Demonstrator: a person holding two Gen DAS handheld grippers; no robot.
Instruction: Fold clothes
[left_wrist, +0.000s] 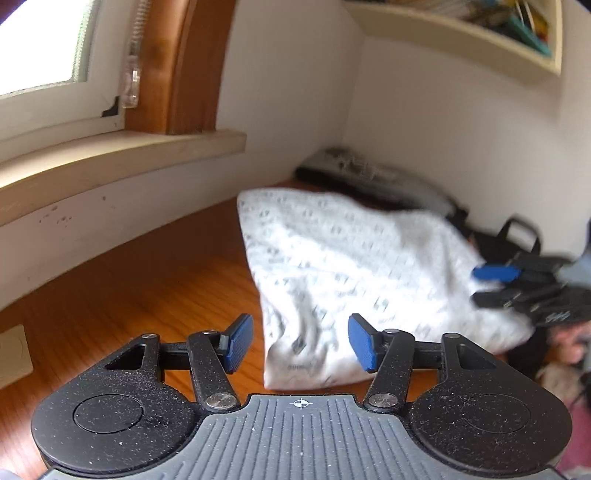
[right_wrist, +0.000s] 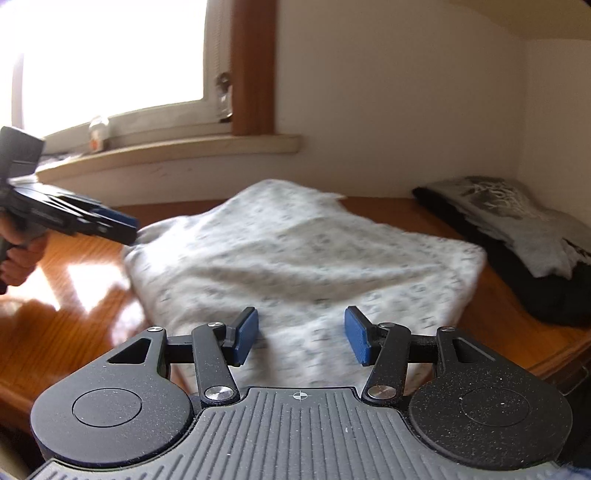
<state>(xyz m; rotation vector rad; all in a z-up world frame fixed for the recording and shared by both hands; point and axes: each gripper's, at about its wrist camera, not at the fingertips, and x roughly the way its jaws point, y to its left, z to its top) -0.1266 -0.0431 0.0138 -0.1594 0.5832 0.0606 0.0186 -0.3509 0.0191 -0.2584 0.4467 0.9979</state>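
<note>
Left wrist view: left gripper (left_wrist: 301, 341) and right gripper (right_wrist: 301, 334), jaws apart and empty, flank the folded white patterned garment (left_wrist: 351, 266) on the wooden counter (left_wrist: 147, 288).

Wooden table (right_wrist: 74, 295) bears a patterned white garment (right_wrist: 295, 251) and dark folded clothes (right_wrist: 517, 236)

White patterned garment (right_wrist: 295, 254), apparently folded, lying rumpled on wooden tabletop (right_wrist: 74, 302); print blurred.

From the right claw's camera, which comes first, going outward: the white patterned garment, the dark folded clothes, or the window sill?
1. White patterned garment, directly under the right claw.
2. Dark folded clothes, right, by the wall.
3. Window sill, far back left.
</note>
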